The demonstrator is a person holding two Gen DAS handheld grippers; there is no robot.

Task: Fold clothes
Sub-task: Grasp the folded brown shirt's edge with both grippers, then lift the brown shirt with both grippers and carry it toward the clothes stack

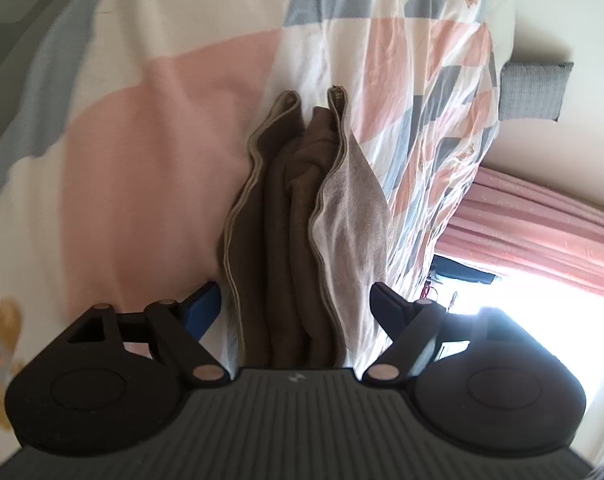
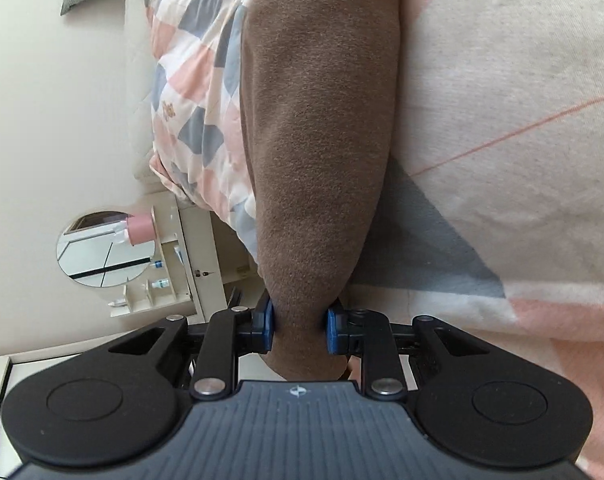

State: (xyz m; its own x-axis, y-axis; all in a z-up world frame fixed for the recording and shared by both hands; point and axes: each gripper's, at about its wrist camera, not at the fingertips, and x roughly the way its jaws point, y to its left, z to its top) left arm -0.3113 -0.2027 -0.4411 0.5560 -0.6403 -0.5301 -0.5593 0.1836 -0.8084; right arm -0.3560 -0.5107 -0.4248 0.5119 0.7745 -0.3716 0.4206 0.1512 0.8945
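Nearest the right wrist camera, the right gripper (image 2: pixel 300 322) has its blue-padded fingers (image 2: pixel 264 322) pressed in on a bunched end of the brown garment (image 2: pixel 321 120), which runs away from them over the bed (image 2: pixel 501 100). The left gripper (image 1: pixel 294 300) stands with its fingers (image 1: pixel 385 300) spread wide, either side of the garment's folded layers without pressing them. Beyond lie the patchwork quilt (image 1: pixel 441 80) and a pink curtain (image 1: pixel 541 224).
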